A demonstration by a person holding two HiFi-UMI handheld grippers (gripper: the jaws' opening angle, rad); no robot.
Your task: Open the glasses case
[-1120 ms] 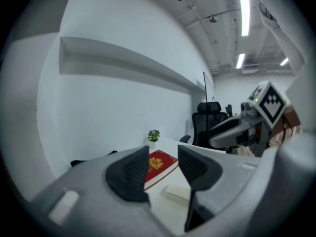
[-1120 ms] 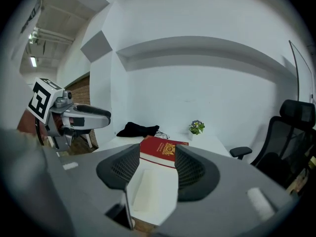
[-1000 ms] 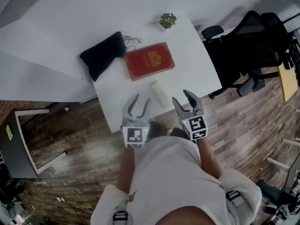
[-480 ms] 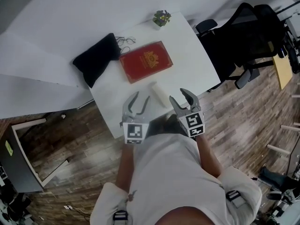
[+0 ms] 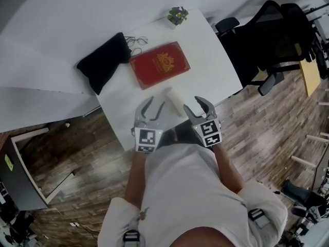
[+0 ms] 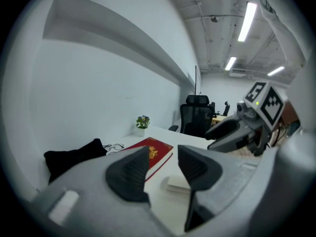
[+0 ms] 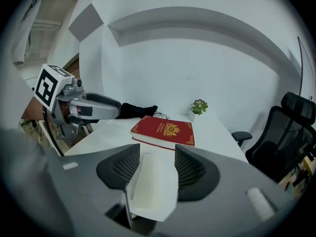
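So the biggest thing here is the white worktop, pushed up against a white wall, with a black chair parked off its right side. On the far left of the worktop there's a black bag, and just to the right of it a red book lying flat with a gold crest on the cover. Both tongs hang over the near edge. The left tongs are spread open with nothing in them; in the left gripper view you just see the book and bare worktop through the gap. The right tongs are also parted about halfway and not gripping anything. The case, a pale oblong, lies closed on the worktop just in front of the book, and it sits between the two tongs. In the right gripper view it lines up with the gap between the pads, but they aren't pressing on it. Behind the bag there's a pair of glasses, and a tiny plant at the far corner.
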